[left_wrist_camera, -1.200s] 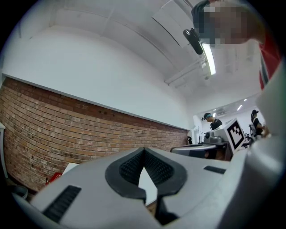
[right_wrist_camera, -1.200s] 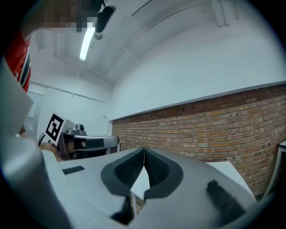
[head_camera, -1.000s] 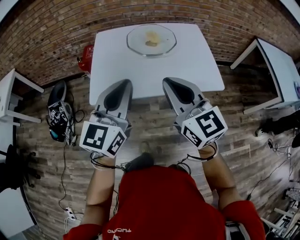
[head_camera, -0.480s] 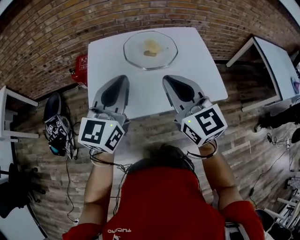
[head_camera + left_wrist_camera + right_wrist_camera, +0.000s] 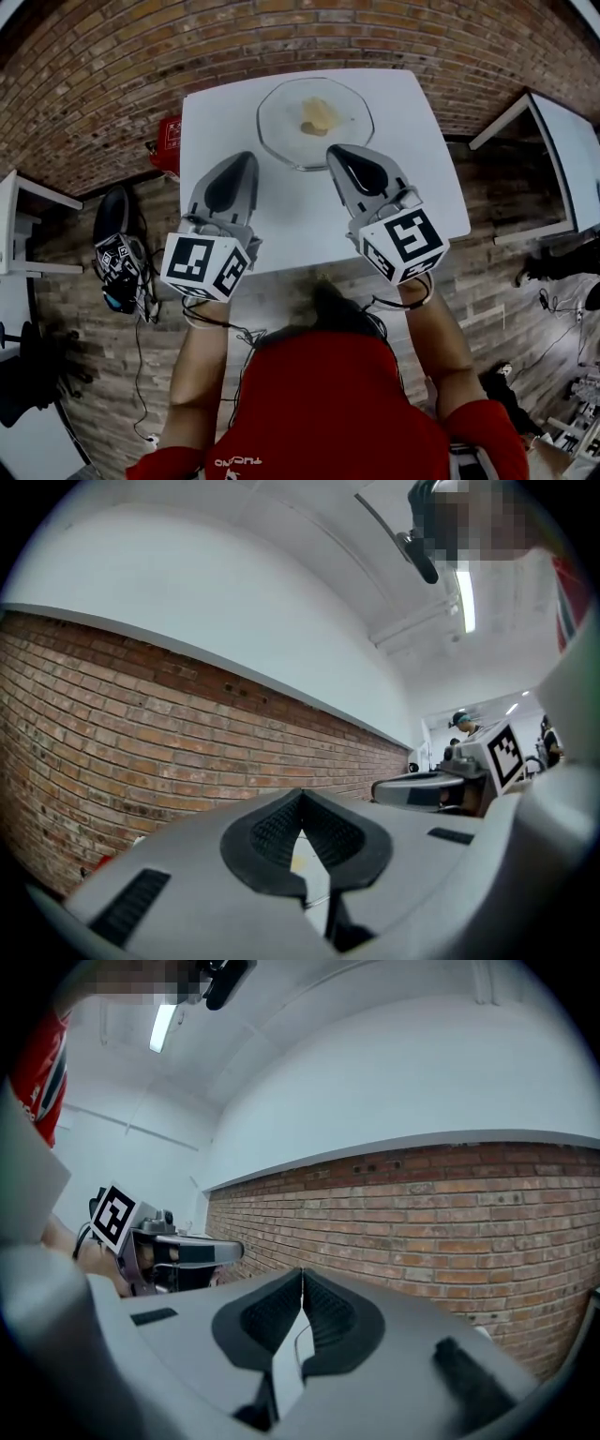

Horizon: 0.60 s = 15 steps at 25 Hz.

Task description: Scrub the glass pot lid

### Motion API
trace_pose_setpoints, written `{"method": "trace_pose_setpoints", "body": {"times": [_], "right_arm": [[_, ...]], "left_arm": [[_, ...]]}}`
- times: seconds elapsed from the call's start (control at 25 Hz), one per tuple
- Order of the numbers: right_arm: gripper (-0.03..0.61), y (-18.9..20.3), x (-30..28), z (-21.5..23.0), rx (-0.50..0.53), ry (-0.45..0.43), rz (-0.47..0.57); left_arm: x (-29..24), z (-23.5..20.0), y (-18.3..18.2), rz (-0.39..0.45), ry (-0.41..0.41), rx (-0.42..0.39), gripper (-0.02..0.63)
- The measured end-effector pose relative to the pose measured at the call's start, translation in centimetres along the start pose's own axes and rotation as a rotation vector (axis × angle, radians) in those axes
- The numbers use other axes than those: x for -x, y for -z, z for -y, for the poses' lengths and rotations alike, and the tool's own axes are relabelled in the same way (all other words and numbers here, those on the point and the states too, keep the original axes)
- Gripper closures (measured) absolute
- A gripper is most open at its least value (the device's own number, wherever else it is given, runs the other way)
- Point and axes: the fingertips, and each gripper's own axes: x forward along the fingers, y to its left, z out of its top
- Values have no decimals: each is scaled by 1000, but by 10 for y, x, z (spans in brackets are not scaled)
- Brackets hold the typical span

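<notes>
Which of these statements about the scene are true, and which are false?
1. The glass pot lid lies on the white table. True.
2. The left hand-held gripper holds the lid. False: its jaws are shut together with nothing between them.
3. The right hand-held gripper is wide open. False: its jaws are shut and empty.
4. A yellowish lump lies on the lid. True.
</notes>
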Motion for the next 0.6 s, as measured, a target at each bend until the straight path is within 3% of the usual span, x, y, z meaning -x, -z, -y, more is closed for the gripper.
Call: {"method": "trace_pose_setpoints", "body": {"times": [0.6], "right_arm": [[548, 45, -122, 105, -15, -62, -122]], "left_arm": [[-123, -79, 47, -141, -169, 31, 595]]}}
